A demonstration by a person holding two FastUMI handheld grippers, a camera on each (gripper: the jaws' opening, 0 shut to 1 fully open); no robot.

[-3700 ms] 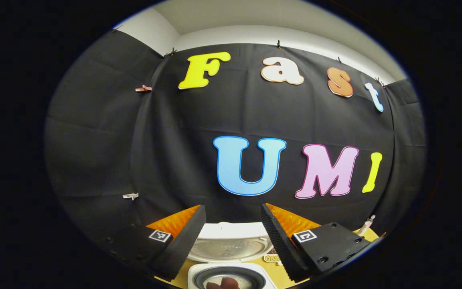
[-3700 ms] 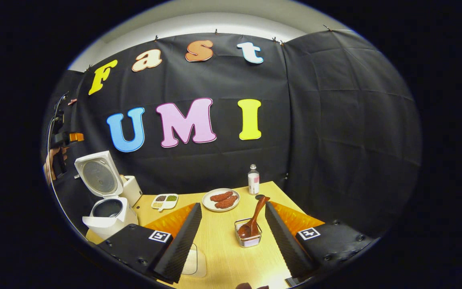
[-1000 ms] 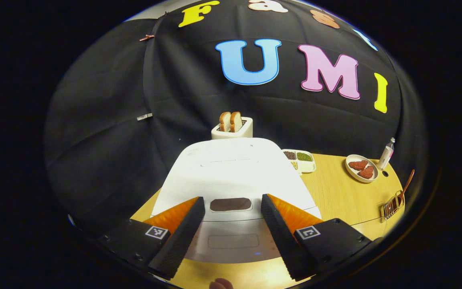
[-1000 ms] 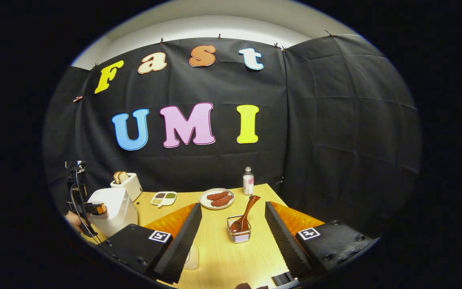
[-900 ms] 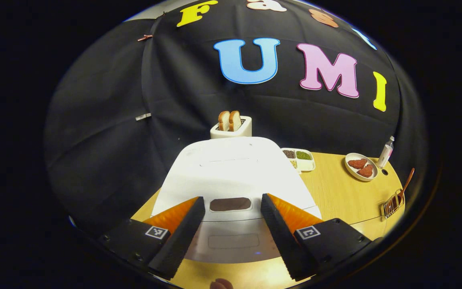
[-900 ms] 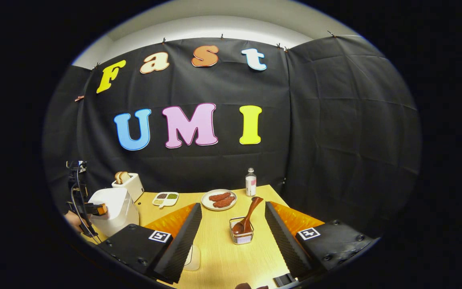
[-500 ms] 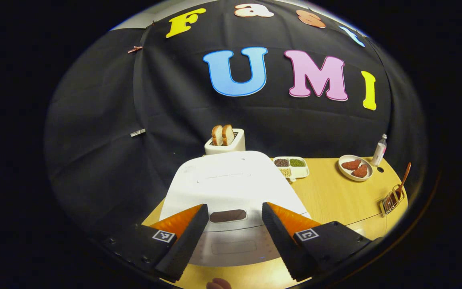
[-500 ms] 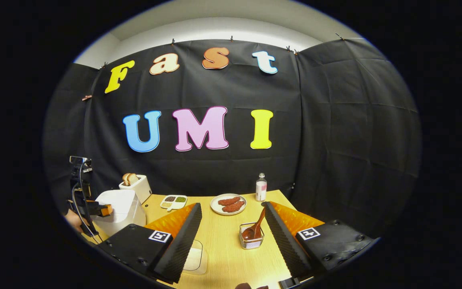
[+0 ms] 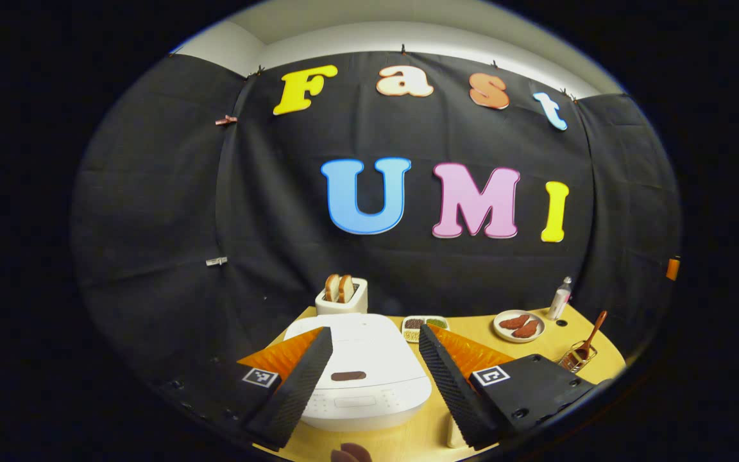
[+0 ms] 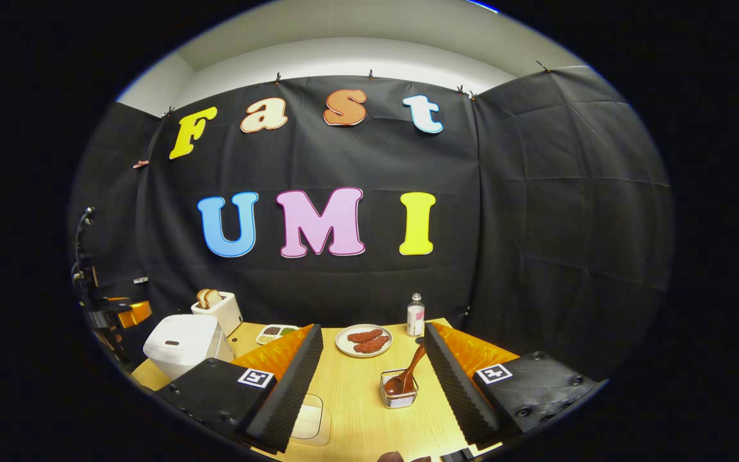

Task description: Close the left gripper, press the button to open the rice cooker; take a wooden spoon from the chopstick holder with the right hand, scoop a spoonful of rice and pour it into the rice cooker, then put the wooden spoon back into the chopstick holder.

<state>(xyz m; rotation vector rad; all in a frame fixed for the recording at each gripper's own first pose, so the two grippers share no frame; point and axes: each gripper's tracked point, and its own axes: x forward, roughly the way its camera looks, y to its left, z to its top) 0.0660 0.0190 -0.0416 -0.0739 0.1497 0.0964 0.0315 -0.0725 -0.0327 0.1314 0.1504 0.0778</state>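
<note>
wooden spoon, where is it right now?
Right gripper view: the wooden spoon stands in the chopstick holder on the table, just in front of the plate and bottle.

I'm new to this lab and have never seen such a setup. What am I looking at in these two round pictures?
There is no robot arm here. A person holds a hand-held pair of tongs in each hand, and a wide-angle camera rides on each, looking forward along its two fingers.

In the left gripper view, the left tongs stand open, holding nothing, with a closed white rice cooker just beyond them. Behind it stands a toaster with bread slices.

In the right gripper view, the right tongs are also open and empty. Ahead of them on the wooden table a wire chopstick holder holds a wooden spoon. Farther back are a plate of meat, a small bottle and a divided dish of grains. A clear container sits partly hidden by the tongs.
</note>
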